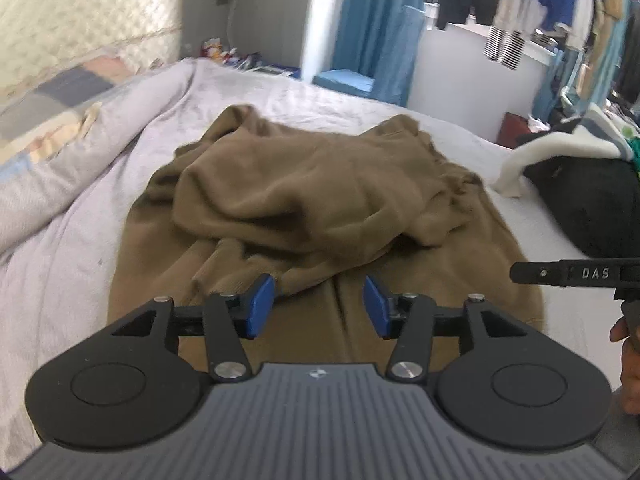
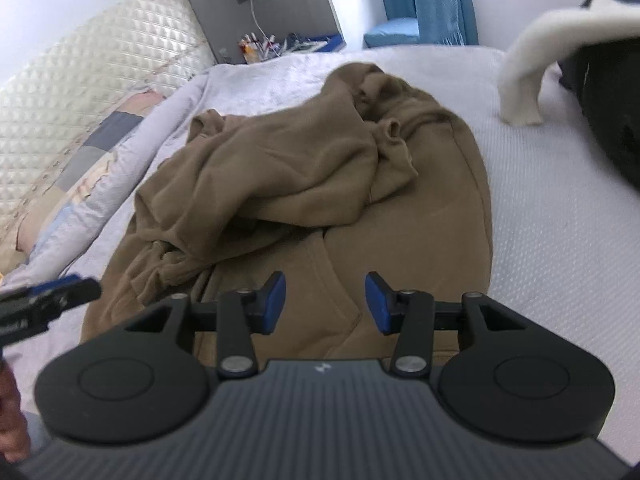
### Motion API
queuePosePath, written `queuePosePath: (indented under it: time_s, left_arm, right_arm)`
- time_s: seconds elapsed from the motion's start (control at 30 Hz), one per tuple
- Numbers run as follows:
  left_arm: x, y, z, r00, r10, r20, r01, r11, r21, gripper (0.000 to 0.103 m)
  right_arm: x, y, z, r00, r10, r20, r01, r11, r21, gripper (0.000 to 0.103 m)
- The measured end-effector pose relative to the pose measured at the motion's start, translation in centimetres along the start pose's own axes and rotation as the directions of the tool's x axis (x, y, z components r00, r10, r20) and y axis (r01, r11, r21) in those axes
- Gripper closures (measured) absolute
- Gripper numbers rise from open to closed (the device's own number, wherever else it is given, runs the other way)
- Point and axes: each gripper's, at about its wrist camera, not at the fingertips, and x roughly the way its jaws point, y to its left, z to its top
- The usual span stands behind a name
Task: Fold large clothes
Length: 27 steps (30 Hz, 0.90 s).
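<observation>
Brown fleece, thick and soft: that is the large brown sweatshirt [image 1: 320, 200] I have to fold, and it lies on the pale grey bed sheet [image 2: 540, 220], its lower body spread fairly flat towards me while the upper part and sleeves are bunched in a loose heap on top. My left claw [image 1: 319, 306] hovers over the near hem with its blue pads apart and nothing between them; my right claw [image 2: 325, 304] is likewise half open and empty, above what looks like a front pouch pocket, though the blur makes me unsure of that seam. I judge the cloth limp and fairly heavy for a garment, so it will sag and drag instead of holding a shape, and it will not slip easily from the pads. The best holds, I think, are the ribbed cuff [image 1: 224, 276] just beyond my left claw and the thicker seamed edges, where a pinch gathers a single layer. Off to the right, a black and white garment [image 1: 580, 184] lies clear of the work.
</observation>
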Motion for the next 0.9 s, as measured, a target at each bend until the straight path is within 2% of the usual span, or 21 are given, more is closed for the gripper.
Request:
queuePosePath:
  time_s: [0.17, 0.27, 0.37, 0.47, 0.57, 0.63, 0.7, 0.9]
  left_arm:
    - [1.3, 4.2, -1.5, 1.0, 0.027, -0.014, -0.029, 0.992, -0.127, 0.044]
    - [2.2, 6.2, -2.3, 0.999, 0.023, -0.034, -0.029, 0.979, -0.2, 0.043]
    - [3.0, 7.3, -2.5, 0.997, 0.061, -0.05, -0.07, 0.976, -0.206, 0.042]
    - [3.3, 8.7, -2.8, 0.995, 0.082, -0.055, -0.094, 0.962, -0.256, 0.039]
    - [3.3, 9.9, -3.2, 0.993, 0.102, -0.059, -0.115, 0.95, -0.291, 0.038]
    - [3.1, 10.6, -3.3, 0.993, 0.106, -0.051, -0.116, 0.941, -0.317, 0.032]
    - [2.9, 11.4, -3.4, 0.993, 0.112, -0.044, -0.12, 0.928, -0.353, 0.029]
    - [2.3, 13.6, -3.7, 0.985, 0.168, -0.043, -0.17, 0.881, -0.441, 0.028]
  right_arm:
    - [0.8, -0.4, 0.0, 0.999, -0.037, -0.004, 0.037, 0.999, 0.014, 0.046]
    - [0.6, -0.8, 0.0, 0.997, -0.066, 0.029, 0.066, 0.997, 0.027, 0.024]
    - [1.1, -1.2, 0.1, 0.996, -0.089, 0.032, 0.087, 0.995, 0.05, 0.024]
    - [1.9, -1.9, 0.4, 0.988, -0.15, 0.023, 0.148, 0.986, 0.077, 0.02]
    - [2.2, -2.7, 0.4, 0.97, -0.241, 0.024, 0.236, 0.965, 0.118, 0.02]
    - [2.3, -3.2, 0.5, 0.959, -0.281, 0.034, 0.274, 0.952, 0.135, 0.019]
    - [2.7, -3.8, 0.6, 0.951, -0.308, 0.028, 0.3, 0.942, 0.151, 0.019]
    - [3.6, -5.9, 0.8, 0.922, -0.387, -0.014, 0.38, 0.895, 0.234, 0.019]
